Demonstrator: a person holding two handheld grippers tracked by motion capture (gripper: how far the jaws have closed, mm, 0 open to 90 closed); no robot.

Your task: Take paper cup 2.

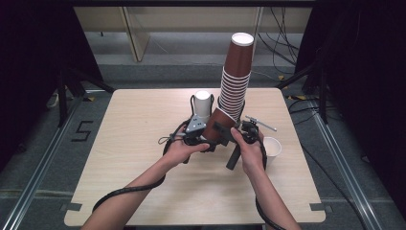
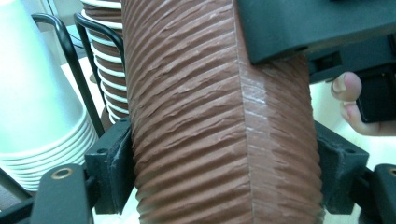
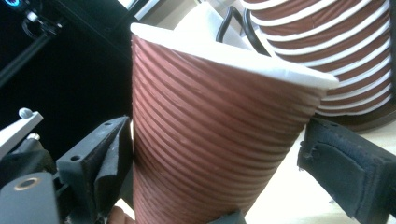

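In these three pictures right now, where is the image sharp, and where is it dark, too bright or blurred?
High view: table evenly lit, surroundings nearly black, tall brown cup stack sharp. Left gripper view: ribbed brown cup crisp, white cup stack soft and pale, fingertip bright. Right gripper view: brown cup's white rim glaring, left background black.

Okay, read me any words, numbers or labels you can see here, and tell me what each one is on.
"5": black tape figure on the grey floor, left of the light wooden table.
Ribbed brown paper cups and plain white paper cups: no print visible.
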